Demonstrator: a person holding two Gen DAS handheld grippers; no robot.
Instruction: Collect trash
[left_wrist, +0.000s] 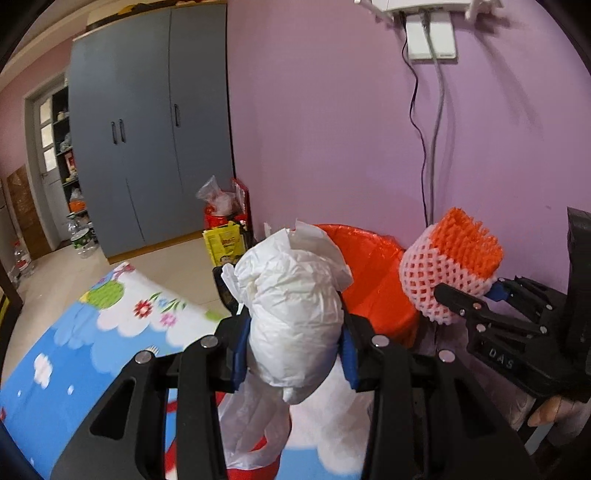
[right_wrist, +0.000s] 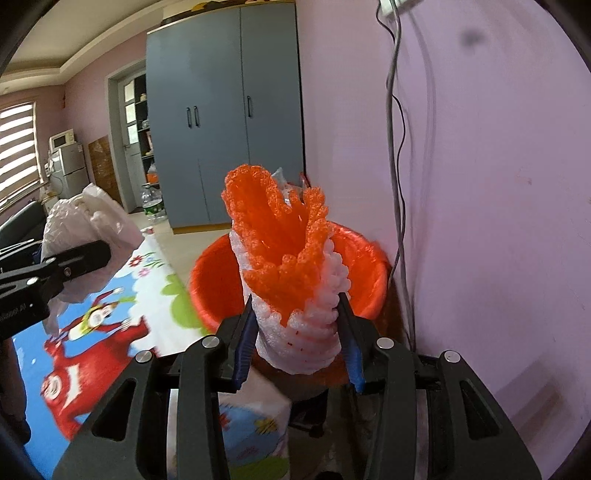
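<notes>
Left wrist view: your left gripper (left_wrist: 293, 354) is clamped on a crumpled white plastic bag (left_wrist: 295, 310), its blue pads pressing both sides, held above the cartoon-printed play mat (left_wrist: 110, 332) and just short of the orange-lined bin (left_wrist: 373, 273) by the purple wall (left_wrist: 332, 129). Right wrist view: your right gripper (right_wrist: 299, 332) grips a white and orange foam fruit net (right_wrist: 291, 266) between its blue pads, upright, directly before the same bin (right_wrist: 218, 280).
</notes>
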